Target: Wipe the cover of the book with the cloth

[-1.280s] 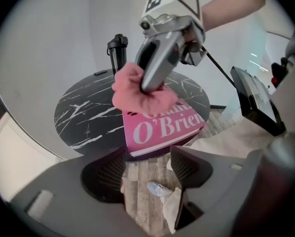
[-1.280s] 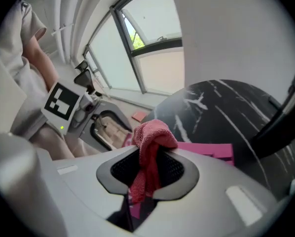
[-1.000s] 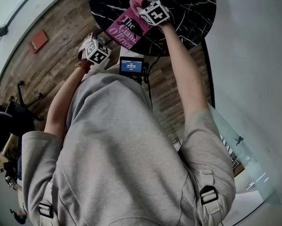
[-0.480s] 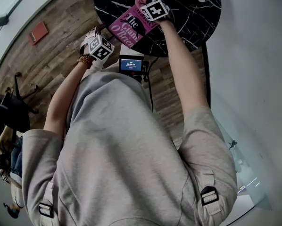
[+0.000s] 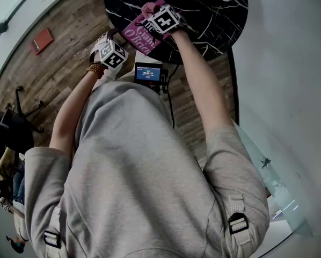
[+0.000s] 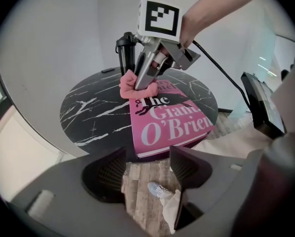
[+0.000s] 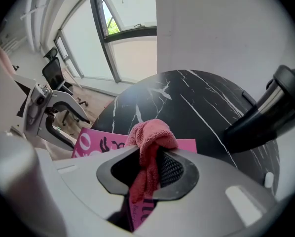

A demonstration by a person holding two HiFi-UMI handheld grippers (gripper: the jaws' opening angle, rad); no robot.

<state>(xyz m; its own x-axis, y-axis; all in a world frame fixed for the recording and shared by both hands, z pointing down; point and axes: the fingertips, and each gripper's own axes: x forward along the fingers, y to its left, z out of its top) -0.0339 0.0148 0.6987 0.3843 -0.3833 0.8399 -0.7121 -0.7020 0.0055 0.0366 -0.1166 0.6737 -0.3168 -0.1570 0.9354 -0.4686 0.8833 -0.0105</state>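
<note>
While the cloth (image 7: 152,135) sits bunched on the book (image 6: 169,117), my right gripper (image 6: 146,80) has it pinched. The jaws are closed tight on the pink terry, and a tail of it hangs down between them.

Book: bright pink cover, large white title lettering, a small black figure beside the first word, pale page edges along the near side. It lies flat on the round black table (image 5: 214,15) with white veining, at the rim nearest me. The cloth presses on the far end of the cover, just above the title.

Left gripper view: the whole cover is readable. The right gripper shows from the front, tilted down onto the cloth, with a black bottle (image 6: 125,51) standing behind it on the table.

Right gripper view: only strips of pink cover show on either side of the cloth. Beyond the table are a window and an office chair (image 7: 54,73).

Head view: my left gripper (image 5: 111,55) hangs off the table, beside its rim, touching nothing. Its jaws stand wide apart and empty. Through the gap I see only wood floor (image 6: 137,181) and a shoe (image 6: 160,190).
</note>
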